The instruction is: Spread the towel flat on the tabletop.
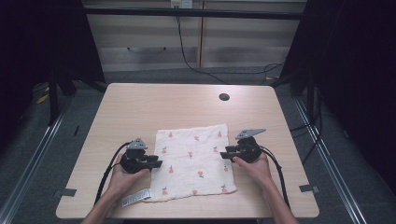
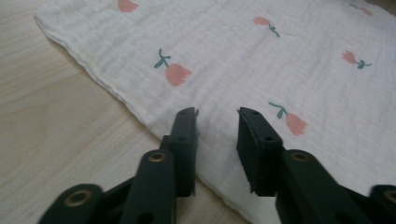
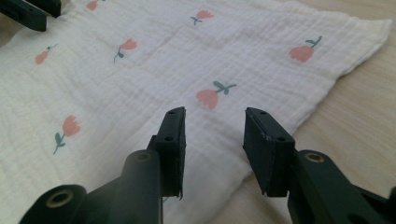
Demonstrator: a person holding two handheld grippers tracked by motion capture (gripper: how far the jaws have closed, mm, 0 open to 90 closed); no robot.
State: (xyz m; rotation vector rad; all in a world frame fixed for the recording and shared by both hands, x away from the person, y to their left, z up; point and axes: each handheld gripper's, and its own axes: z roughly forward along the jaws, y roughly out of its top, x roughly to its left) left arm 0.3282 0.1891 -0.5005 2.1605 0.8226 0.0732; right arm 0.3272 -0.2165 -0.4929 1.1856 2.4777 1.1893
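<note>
Cloth [image 2: 261, 56] runs off frame at twelve and three o'clock in the left gripper view; the left gripper's [image 1: 158, 164] fingertips hide its edge in the high view.

tongs [image 2: 218, 122] parted over the flowered cloth's [image 2: 243, 60] edge — wooden table [image 2: 42, 121] beside.

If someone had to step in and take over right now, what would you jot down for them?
Left tool: open, poised over the left edge of the flower-print cloth, nothing gripped.
Right tool: open, over the cloth's right edge, nothing gripped.
Cloth: spread flat on the wooden table, its label sticking out at the near left corner.
Done: both tools brought to opposite edges.
Left: probably grip each edge, then fold or lift the cloth.
</note>
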